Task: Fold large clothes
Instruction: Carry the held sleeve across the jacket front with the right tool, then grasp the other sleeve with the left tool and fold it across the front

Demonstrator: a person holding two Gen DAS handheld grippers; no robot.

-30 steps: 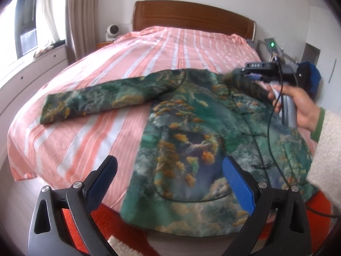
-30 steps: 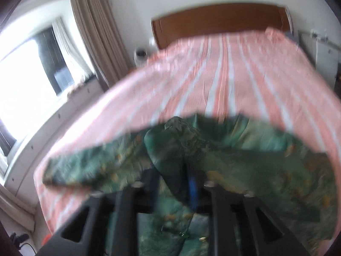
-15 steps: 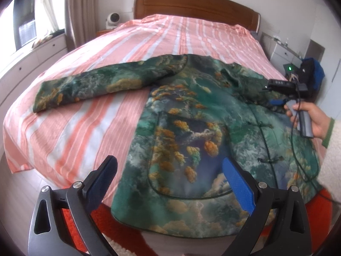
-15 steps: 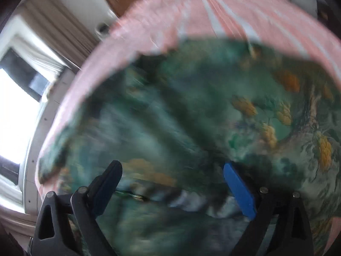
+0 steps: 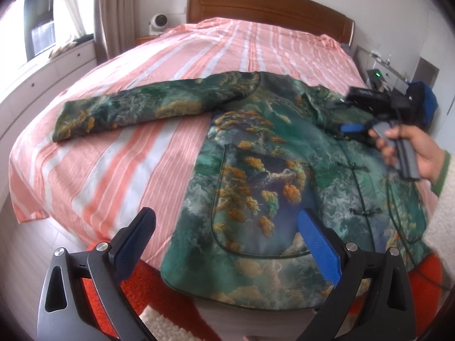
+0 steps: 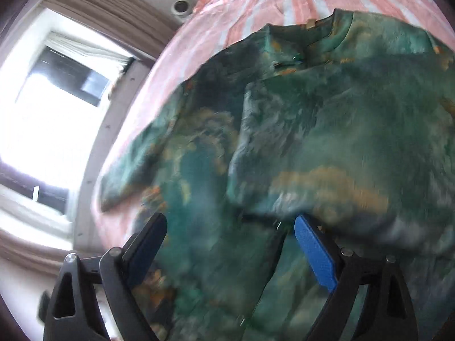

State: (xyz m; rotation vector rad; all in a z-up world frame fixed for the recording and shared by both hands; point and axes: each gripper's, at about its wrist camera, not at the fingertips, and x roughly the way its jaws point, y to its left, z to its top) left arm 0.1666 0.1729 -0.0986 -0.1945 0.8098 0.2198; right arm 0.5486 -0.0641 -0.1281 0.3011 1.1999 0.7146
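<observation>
A green jacket [image 5: 270,170] with orange and white print lies front up on the pink striped bed [image 5: 128,170]. Its left sleeve [image 5: 142,108] stretches out flat to the left. Its right sleeve lies folded across the chest; it shows in the right wrist view [image 6: 327,156]. My left gripper [image 5: 227,236] is open and empty, above the jacket's hem at the near bed edge. My right gripper [image 6: 230,241] is open and empty, just above the jacket's right side; it also shows in the left wrist view [image 5: 347,116], held in a hand.
A wooden headboard [image 5: 270,2] stands at the far end. A window and white cabinets [image 5: 42,65] run along the left. A small white fan [image 5: 157,24] sits on a nightstand. An orange rug [image 5: 148,287] lies on the floor at the near bed edge.
My right gripper was shut on the right sleeve, carried it over the chest, opened and let it go. It now hovers open above the jacket. My left gripper stayed open, shifting slightly.
</observation>
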